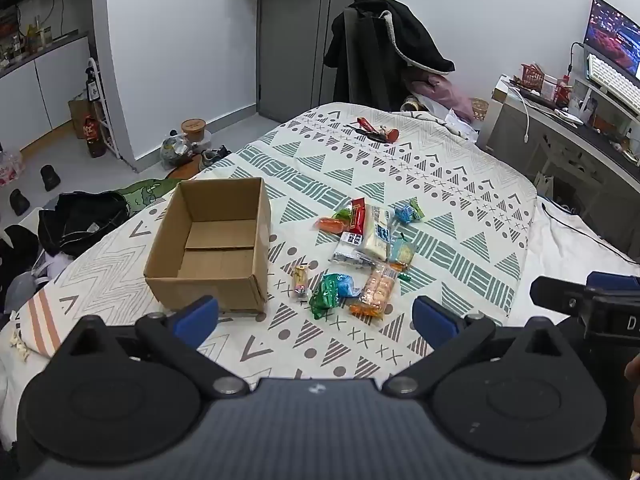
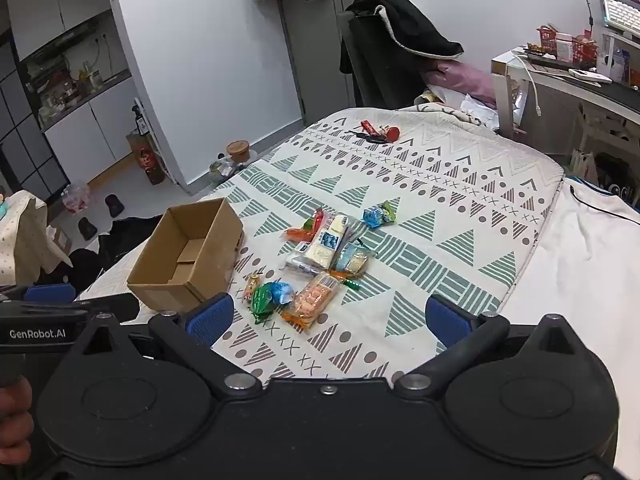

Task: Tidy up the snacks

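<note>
Both the left gripper [image 1: 316, 316] and right gripper [image 2: 330, 318] hang wide open and empty above the bed [image 1: 460, 184], where light, crinkly, slippery snacks [image 1: 360, 248] lie beside the box [image 1: 212, 240], probably best pinched at their middles.

My right gripper [image 2: 328, 316] hangs wide open over the patterned bedspread [image 2: 440, 216]; snack packets [image 2: 320, 256] lie beside an open cardboard box [image 2: 188, 256].

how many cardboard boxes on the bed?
1. The open cardboard box sits on the patterned bedspread, left of the snack pile and apart from it. Nothing shows inside it.
</note>
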The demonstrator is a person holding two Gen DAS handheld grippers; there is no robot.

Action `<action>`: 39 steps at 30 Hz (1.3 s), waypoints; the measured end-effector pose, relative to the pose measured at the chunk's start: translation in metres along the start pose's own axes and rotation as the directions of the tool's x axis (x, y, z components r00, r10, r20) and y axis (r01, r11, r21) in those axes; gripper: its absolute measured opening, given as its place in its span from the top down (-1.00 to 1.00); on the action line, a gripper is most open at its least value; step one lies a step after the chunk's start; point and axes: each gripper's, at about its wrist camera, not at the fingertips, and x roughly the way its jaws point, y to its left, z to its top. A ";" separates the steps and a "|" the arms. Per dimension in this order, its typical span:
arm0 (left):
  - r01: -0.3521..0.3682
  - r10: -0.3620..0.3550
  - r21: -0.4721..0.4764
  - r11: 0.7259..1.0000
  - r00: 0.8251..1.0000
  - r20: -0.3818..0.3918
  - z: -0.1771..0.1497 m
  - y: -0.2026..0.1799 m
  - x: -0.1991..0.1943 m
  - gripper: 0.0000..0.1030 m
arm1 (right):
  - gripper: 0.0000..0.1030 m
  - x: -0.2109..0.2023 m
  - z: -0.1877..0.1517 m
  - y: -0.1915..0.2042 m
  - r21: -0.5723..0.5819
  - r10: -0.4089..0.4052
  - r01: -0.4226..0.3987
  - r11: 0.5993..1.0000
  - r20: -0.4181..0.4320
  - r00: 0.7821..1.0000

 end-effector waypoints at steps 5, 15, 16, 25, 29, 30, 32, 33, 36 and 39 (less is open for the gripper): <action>-0.011 0.011 -0.003 1.000 1.000 0.007 -0.001 0.000 -0.003 -0.99 | -1.00 0.001 -0.001 0.001 -0.001 -0.003 0.003 1.000 -0.007 1.000; -0.020 0.020 -0.012 1.000 1.000 -0.010 0.001 0.009 0.000 -0.99 | -1.00 0.002 0.001 0.000 -0.005 0.008 -0.009 1.000 -0.008 1.000; -0.020 0.020 -0.014 1.000 1.000 -0.010 0.001 0.010 0.000 -0.99 | -1.00 0.002 0.001 0.001 -0.006 0.007 -0.008 1.000 -0.007 1.000; -0.021 0.021 -0.010 1.000 1.000 -0.013 0.003 0.009 -0.001 -0.99 | -1.00 0.000 0.002 0.002 -0.011 0.012 -0.012 1.000 -0.015 1.000; -0.023 0.023 -0.010 1.000 1.000 -0.008 0.004 0.009 -0.002 -0.99 | -1.00 -0.002 0.001 0.005 -0.019 0.013 -0.013 1.000 -0.008 1.000; -0.023 0.023 -0.011 1.000 1.000 -0.007 0.004 0.009 -0.003 -0.99 | -1.00 -0.003 0.002 0.005 -0.019 0.014 -0.014 1.000 -0.007 1.000; -0.024 0.024 -0.008 1.000 1.000 -0.009 0.006 0.009 -0.003 -0.99 | -1.00 -0.003 0.002 0.005 -0.019 0.014 -0.014 1.000 -0.004 1.000; -0.023 0.023 -0.008 1.000 1.000 -0.009 0.006 0.009 -0.003 -0.99 | -1.00 -0.004 0.002 0.005 -0.020 0.014 -0.014 1.000 -0.003 1.000; -0.024 0.023 -0.008 1.000 1.000 -0.009 0.006 0.009 -0.003 -0.99 | -1.00 -0.004 0.002 0.006 -0.019 0.015 -0.015 1.000 -0.004 1.000; -0.023 0.023 -0.009 1.000 1.000 -0.008 0.008 0.010 -0.005 -0.99 | -1.00 -0.004 0.003 0.006 -0.020 0.015 -0.015 1.000 -0.004 1.000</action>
